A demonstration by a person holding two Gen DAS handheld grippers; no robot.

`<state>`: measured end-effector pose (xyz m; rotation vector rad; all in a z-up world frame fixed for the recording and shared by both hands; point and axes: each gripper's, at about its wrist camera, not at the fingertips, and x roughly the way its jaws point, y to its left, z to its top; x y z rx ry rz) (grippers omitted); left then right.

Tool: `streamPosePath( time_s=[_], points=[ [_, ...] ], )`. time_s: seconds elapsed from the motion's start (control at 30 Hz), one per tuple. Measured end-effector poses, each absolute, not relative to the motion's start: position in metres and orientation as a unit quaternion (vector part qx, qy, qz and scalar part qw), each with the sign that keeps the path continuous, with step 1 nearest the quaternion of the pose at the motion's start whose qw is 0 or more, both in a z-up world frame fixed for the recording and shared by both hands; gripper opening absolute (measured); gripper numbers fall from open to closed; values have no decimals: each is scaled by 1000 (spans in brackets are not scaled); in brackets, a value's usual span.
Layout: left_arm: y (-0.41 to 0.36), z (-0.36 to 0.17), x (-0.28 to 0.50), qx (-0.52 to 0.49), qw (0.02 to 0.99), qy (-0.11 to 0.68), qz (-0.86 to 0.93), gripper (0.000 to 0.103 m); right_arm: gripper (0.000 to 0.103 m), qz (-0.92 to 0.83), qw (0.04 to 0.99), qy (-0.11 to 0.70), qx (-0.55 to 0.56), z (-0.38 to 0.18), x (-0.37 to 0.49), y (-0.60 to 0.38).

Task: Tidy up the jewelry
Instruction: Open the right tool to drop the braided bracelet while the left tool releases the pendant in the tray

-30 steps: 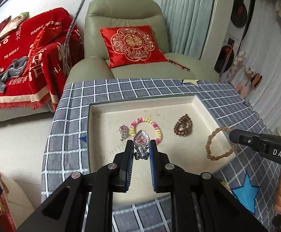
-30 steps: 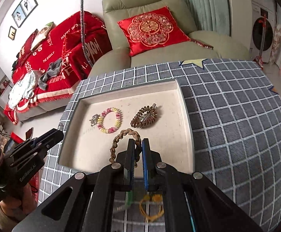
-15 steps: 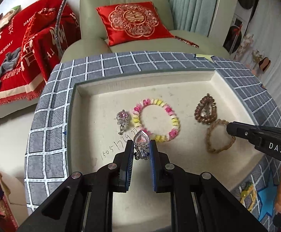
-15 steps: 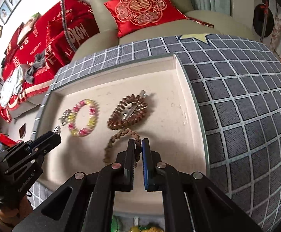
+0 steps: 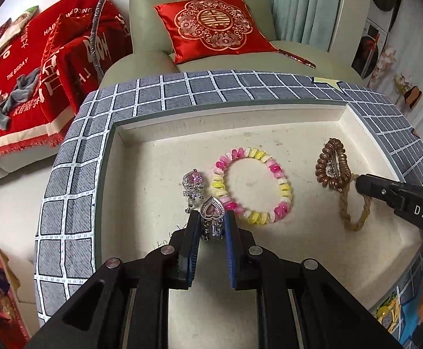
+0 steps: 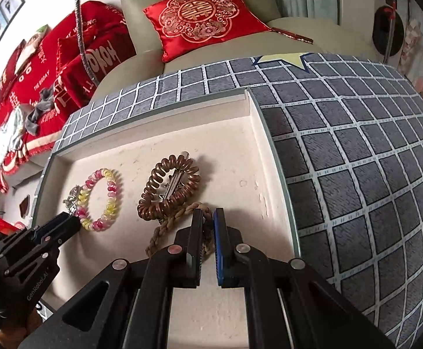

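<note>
A cream tray (image 5: pixel 153 157) sits on the grey checked cloth. My left gripper (image 5: pixel 211 221) is shut on a silver heart-shaped pink-stone earring (image 5: pixel 212 212), low over the tray floor beside a matching earring (image 5: pixel 193 184) and a pink-yellow bead bracelet (image 5: pixel 252 186). My right gripper (image 6: pixel 208 221) is shut on a braided tan rope bracelet (image 6: pixel 176 221), whose loop lies on the tray floor in front of a brown coil hair clip (image 6: pixel 169 190). The rope bracelet (image 5: pixel 354 212) and clip (image 5: pixel 332 167) also show in the left wrist view.
The tray's right wall (image 6: pixel 272 157) runs close to my right gripper. A grey checked cloth (image 6: pixel 357 160) covers the table. A green sofa with a red cushion (image 5: pixel 214 26) stands behind. Yellow items (image 5: pixel 386 311) lie on the cloth at the front right.
Both grippers have moved forward and down into the tray with their items. The rope bracelet now lies on the tray floor by the coil clip; the earring is beside its mate.
</note>
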<state>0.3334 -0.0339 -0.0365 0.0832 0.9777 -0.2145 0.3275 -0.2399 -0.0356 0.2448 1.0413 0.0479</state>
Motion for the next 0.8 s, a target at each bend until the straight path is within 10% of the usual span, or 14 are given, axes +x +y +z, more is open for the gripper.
streamPosePath(
  time_s=[0.33, 0.5, 0.8],
  points=[
    [-35, -36, 332, 38, 877, 468, -101, 31, 11, 30, 860, 501, 93, -34, 327, -230],
    [-36, -36, 331, 40, 877, 468, -103, 31, 46, 50, 860, 498, 99, -32, 325, -227],
    [-33, -33, 325, 40, 886, 453, -88, 31, 63, 67, 869, 476, 120, -14, 315, -224]
  ],
)
